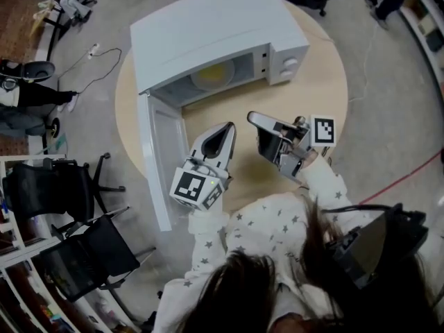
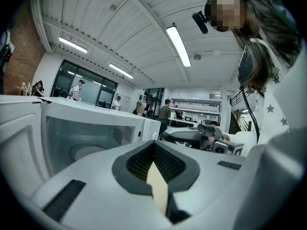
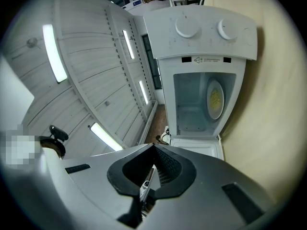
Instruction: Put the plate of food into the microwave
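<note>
white boxy microwave [image 1: 220, 30]: white shell, door, dials
round plate of food [image 1: 212, 75]: yellow
round wooden table [image 1: 326, 82]: pale beige, plain
grey plastic left gripper [image 1: 229, 127], right gripper [image 1: 254, 117]: black-and-white marker cubes [image 1: 192, 186]
fabric sleeve [image 1: 277, 217]: white, grey stars

Plate [image 1: 214, 75] lies inside microwave [image 1: 208, 26] on table [image 1: 326, 82].

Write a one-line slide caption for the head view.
Open microwave with the plate of food inside, on a round table; left tongs and right tongs, both shut and empty, hover before it.
</note>
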A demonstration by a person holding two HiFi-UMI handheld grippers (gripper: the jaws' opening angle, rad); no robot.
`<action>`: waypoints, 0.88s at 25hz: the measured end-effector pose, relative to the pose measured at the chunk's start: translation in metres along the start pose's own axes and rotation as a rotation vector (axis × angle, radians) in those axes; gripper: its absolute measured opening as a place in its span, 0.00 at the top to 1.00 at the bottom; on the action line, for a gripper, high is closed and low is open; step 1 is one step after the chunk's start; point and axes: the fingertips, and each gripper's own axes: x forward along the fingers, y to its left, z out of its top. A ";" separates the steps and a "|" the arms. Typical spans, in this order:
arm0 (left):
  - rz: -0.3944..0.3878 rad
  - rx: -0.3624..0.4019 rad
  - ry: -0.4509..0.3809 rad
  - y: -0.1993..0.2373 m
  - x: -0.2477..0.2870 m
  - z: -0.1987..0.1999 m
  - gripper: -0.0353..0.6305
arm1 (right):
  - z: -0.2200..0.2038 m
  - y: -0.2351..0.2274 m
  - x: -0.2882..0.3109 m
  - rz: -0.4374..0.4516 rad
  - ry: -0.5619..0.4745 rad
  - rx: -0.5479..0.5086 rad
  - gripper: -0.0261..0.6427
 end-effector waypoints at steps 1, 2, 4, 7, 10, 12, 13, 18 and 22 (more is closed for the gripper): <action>-0.001 0.000 0.003 -0.003 -0.002 0.000 0.94 | -0.002 0.001 -0.002 0.008 -0.009 0.009 0.95; -0.003 -0.008 0.003 -0.007 -0.003 0.001 0.94 | -0.004 0.003 -0.004 0.018 -0.018 0.020 0.95; -0.014 -0.038 -0.007 -0.013 -0.007 0.002 0.94 | -0.009 0.003 -0.007 0.033 -0.032 0.052 0.95; -0.020 -0.040 -0.009 -0.020 -0.009 0.003 0.94 | -0.016 0.001 -0.009 0.036 -0.028 0.076 0.95; -0.011 -0.032 -0.004 -0.020 -0.010 0.005 0.94 | -0.017 0.001 -0.010 0.041 -0.019 0.087 0.95; -0.003 -0.032 -0.008 -0.018 -0.011 0.007 0.94 | -0.016 0.000 -0.011 0.040 -0.015 0.088 0.95; 0.001 -0.031 -0.010 -0.017 -0.012 0.008 0.94 | -0.015 0.000 -0.011 0.041 -0.014 0.089 0.95; -0.001 -0.022 -0.011 -0.019 -0.010 0.011 0.94 | -0.015 0.004 -0.010 0.052 -0.008 0.092 0.95; -0.007 -0.022 -0.011 -0.024 -0.011 0.011 0.94 | -0.019 0.006 -0.009 0.055 0.004 0.086 0.95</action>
